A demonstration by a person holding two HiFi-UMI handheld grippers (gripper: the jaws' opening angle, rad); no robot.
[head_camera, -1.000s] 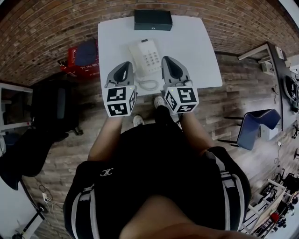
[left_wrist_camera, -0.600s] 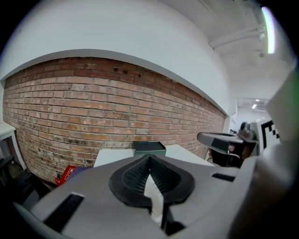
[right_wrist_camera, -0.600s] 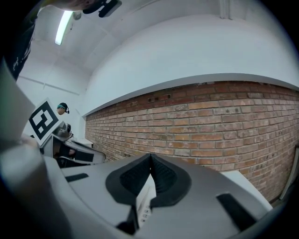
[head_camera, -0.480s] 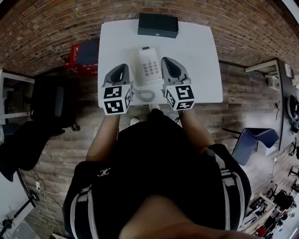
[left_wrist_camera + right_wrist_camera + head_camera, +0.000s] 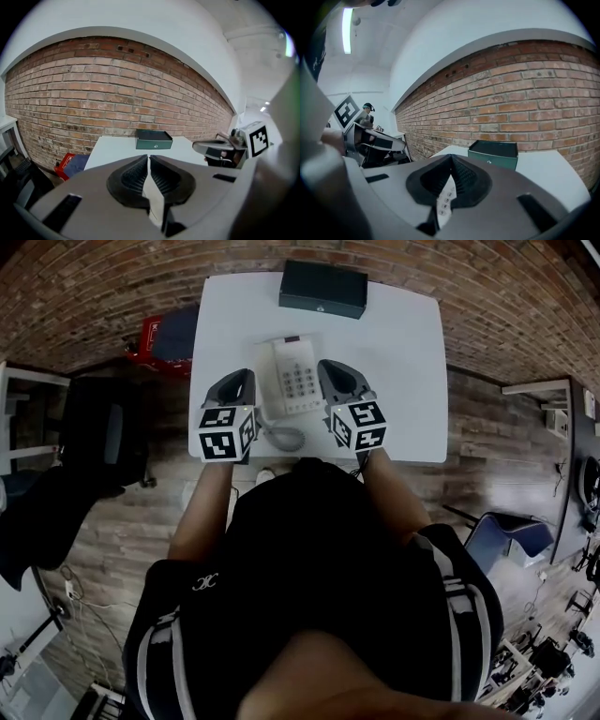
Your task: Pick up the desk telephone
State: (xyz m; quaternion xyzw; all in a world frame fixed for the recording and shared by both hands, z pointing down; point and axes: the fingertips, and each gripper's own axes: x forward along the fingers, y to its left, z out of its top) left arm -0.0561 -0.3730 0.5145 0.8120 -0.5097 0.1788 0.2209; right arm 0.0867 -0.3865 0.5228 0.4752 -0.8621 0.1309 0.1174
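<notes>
Approach step: left hand-held gripper (image 5: 242, 381) & right hand-held gripper (image 5: 328, 371) flank desk telephone (image 5: 296, 377) on tabletop (image 5: 403, 343), both closed tight, empty. Next, prob.: open jaws, clamp phone's sides.

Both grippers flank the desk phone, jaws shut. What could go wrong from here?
1. The left gripper and right gripper are both shut beside the desk telephone. Unless they open, they may shove it rather than grip it.
2. The coiled cord lies near the front edge of the table and could snag or drag in a lift.
3. The handset seems only to rest on the base and may slide off if the phone tilts.
</notes>
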